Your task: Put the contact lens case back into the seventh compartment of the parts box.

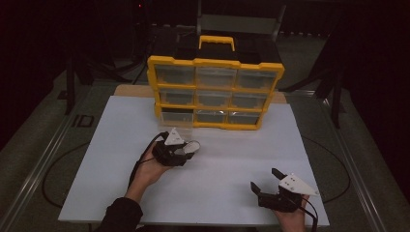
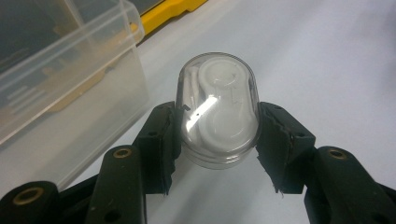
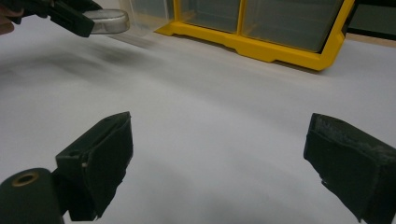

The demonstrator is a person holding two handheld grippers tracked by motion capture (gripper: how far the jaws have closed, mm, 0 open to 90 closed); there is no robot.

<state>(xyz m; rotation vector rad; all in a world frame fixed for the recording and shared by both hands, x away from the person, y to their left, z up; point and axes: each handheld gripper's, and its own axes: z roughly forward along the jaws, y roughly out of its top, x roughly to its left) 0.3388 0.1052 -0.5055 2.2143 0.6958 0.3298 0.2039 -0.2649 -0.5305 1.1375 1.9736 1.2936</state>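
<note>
Left claw (image 2: 217, 135) gripping capsule (image 2: 217, 116), drawer (image 2: 70, 84) beside

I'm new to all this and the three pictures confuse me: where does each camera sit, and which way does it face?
High view: above the person's side, looking forward and down at the white table and yellow drawer cabinet; forearms and both grippers show.
Left gripper view: rides the left gripper, looking along its fingers clamped on a clear capsule.
Right gripper view: rides the right gripper, low, fingers apart.
All three views share the capsule and cabinet.
</note>
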